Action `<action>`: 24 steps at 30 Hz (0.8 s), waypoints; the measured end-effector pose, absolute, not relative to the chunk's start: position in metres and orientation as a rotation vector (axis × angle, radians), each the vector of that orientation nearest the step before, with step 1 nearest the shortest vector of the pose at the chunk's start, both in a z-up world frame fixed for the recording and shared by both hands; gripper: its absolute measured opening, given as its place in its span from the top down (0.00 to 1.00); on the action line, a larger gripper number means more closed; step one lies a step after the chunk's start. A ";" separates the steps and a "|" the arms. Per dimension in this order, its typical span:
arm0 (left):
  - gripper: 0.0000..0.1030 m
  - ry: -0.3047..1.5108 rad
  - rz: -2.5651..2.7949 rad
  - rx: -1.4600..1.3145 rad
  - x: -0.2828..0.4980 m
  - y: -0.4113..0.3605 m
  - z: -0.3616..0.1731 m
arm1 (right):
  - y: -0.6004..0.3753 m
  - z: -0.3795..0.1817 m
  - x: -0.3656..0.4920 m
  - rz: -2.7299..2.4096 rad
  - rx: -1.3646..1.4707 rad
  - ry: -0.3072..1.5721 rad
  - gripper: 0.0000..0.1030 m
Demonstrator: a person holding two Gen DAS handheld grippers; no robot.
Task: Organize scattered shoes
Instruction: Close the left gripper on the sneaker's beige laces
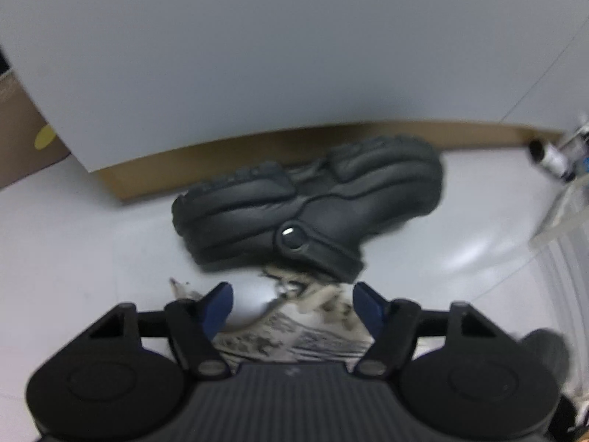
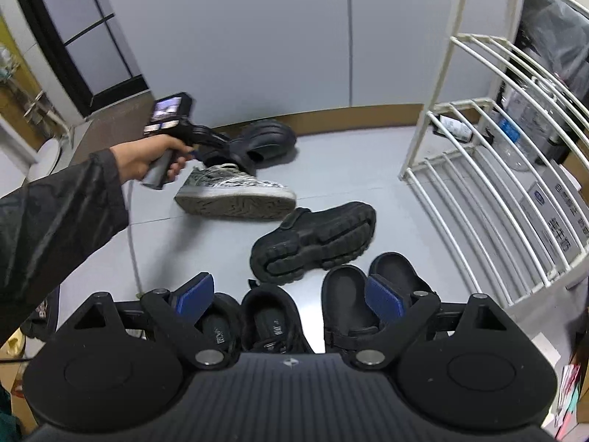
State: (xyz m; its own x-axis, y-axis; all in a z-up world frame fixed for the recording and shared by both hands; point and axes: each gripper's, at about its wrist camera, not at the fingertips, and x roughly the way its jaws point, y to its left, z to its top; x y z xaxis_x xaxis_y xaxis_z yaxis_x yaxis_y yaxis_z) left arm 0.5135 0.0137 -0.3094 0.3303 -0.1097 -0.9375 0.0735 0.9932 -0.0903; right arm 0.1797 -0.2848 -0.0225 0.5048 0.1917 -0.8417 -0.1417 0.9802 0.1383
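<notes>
A grey-and-white patterned sneaker [image 1: 294, 335] lies on its side between the blue pads [image 1: 221, 305] of my left gripper [image 1: 292, 305], which is open, the pads not pressing it. Just beyond it a black clog [image 1: 309, 206] lies on its side by the wall. In the right wrist view the same sneaker [image 2: 235, 191] shows its sole, with the far clog [image 2: 265, 140] behind it. A hand [image 2: 154, 158] holds the left gripper [image 2: 213, 140] over it. A second black clog [image 2: 316, 243] lies sole-up. My right gripper [image 2: 291, 298] hangs open over black sneakers [image 2: 265, 316] and black slippers [image 2: 349, 302].
A white wire rack [image 2: 478, 154] stands at the right with bottles [image 2: 515, 136] behind it. A grey wall panel with a brown baseboard [image 1: 221, 158] closes the back. A cardboard box [image 1: 22, 129] sits at the far left. Bottles [image 1: 552, 158] stand at the right edge.
</notes>
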 end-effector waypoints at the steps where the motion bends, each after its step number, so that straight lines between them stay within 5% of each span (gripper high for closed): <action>1: 0.27 1.236 -0.122 -0.041 0.515 0.014 -0.312 | -0.283 -0.023 0.180 0.210 0.047 1.026 0.10; 7: 0.30 1.229 -0.135 0.050 0.520 0.000 -0.330 | -0.280 -0.025 0.182 0.221 0.049 1.042 0.10; 9: 0.55 1.255 -0.127 0.048 0.522 0.000 -0.334 | -0.283 -0.023 0.182 0.216 0.050 1.040 0.10; 14: 0.69 1.249 -0.129 0.028 0.517 0.003 -0.329 | -0.285 -0.013 0.178 0.201 0.053 0.993 0.10; 15: 0.99 1.246 -0.130 0.026 0.516 0.003 -0.328 | -0.285 -0.014 0.178 0.199 0.052 0.996 0.10; 24: 0.98 1.251 -0.225 -0.011 0.499 0.020 -0.302 | -0.281 -0.014 0.177 0.199 0.033 0.992 0.10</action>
